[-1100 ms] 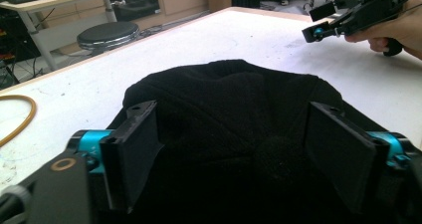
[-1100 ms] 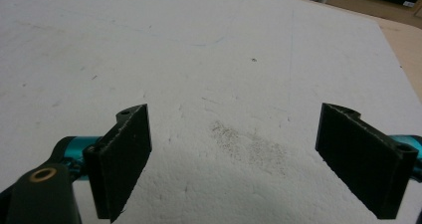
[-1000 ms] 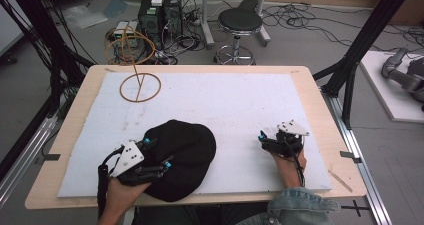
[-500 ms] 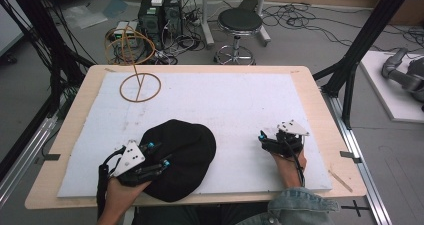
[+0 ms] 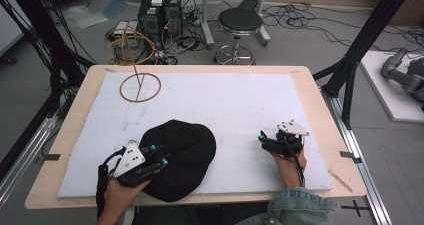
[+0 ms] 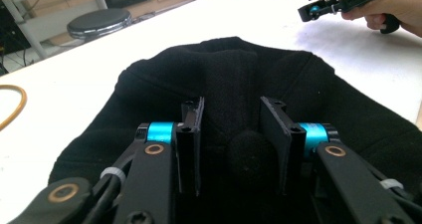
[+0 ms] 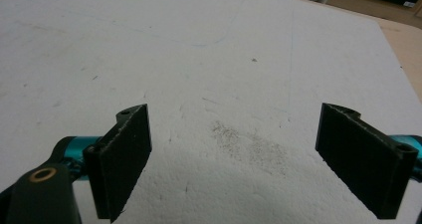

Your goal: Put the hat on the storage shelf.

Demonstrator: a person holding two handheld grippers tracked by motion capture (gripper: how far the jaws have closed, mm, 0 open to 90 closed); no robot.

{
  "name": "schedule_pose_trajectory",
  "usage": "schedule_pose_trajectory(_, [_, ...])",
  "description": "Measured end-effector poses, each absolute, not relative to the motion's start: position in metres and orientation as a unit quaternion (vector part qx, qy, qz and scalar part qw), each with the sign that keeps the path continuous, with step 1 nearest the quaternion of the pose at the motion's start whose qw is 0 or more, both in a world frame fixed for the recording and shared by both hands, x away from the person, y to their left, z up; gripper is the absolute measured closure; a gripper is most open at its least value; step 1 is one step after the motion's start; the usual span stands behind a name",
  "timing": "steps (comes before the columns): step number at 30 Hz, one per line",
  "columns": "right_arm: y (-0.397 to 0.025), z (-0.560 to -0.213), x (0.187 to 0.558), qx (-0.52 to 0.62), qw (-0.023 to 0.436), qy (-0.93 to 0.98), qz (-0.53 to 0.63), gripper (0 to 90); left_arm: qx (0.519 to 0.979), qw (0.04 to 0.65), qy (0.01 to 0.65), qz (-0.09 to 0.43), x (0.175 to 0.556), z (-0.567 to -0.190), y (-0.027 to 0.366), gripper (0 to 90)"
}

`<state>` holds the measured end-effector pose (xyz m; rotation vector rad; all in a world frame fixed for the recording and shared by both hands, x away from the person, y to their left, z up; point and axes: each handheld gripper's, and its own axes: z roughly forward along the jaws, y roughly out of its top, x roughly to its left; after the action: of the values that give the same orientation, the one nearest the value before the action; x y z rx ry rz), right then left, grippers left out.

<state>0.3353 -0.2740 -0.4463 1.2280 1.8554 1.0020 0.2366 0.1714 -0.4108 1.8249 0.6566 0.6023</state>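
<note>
High view: wire stand [image 5: 136, 67] well beyond black hat [image 5: 182, 155], apart.

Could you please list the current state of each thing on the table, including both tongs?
Black cap: lying flat on the white mat near the front edge, crown up.
Left tongs: over the cap, jaws parted around a fold of its fabric, not yet closed.
Right tongs: wide open over the bare white mat, holding nothing.
Wire stand: upright at the far left corner, nothing on it.
</note>
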Motion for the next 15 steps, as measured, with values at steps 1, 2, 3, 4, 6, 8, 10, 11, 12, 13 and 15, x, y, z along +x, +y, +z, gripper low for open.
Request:
schedule_pose_trajectory(1, [-0.274,-0.446,0.335,0.472,0.344,0.714,0.385,14.2,0.763,0.529,0.274,0.252,0.236,-0.41,0.172,63.9])
schedule_pose_trajectory(2, [-0.274,-0.446,0.335,0.473,0.343,0.715,0.385,14.2,0.76,0.532,0.276,0.252,0.236,-0.41,0.171,64.3])
schedule_pose_trajectory(3, [-0.274,-0.446,0.335,0.473,0.343,0.715,0.385,14.2,0.76,0.532,0.274,0.254,0.235,-0.409,0.172,64.8])
schedule_pose_trajectory(4, [-0.274,-0.446,0.335,0.472,0.343,0.715,0.385,14.2,0.758,0.534,0.274,0.254,0.235,-0.409,0.172,65.2])
schedule_pose_trajectory(6, [-0.274,-0.446,0.335,0.473,0.343,0.714,0.385,14.2,0.755,0.538,0.271,0.258,0.234,-0.408,0.172,65.6])
schedule_pose_trajectory(8, [-0.274,-0.446,0.335,0.473,0.343,0.715,0.384,14.2,0.749,0.547,0.272,0.254,0.233,-0.407,0.173,66.0])
schedule_pose_trajectory(10, [-0.274,-0.446,0.335,0.473,0.343,0.714,0.385,14.2,0.744,0.556,0.271,0.252,0.233,-0.404,0.175,66.4])
schedule_pose_trajectory(11, [-0.274,-0.446,0.335,0.474,0.343,0.714,0.385,14.2,0.742,0.559,0.27,0.252,0.232,-0.403,0.175,66.8])
schedule_pose_trajectory(12, [-0.274,-0.446,0.335,0.473,0.343,0.714,0.384,14.2,0.74,0.562,0.269,0.253,0.232,-0.402,0.175,67.0])
schedule_pose_trajectory(13, [-0.274,-0.446,0.335,0.473,0.343,0.715,0.384,14.2,0.739,0.563,0.268,0.253,0.232,-0.401,0.176,67.2])
schedule_pose_trajectory(15, [-0.274,-0.446,0.335,0.474,0.343,0.714,0.385,14.2,0.738,0.566,0.267,0.253,0.231,-0.4,0.176,67.4])
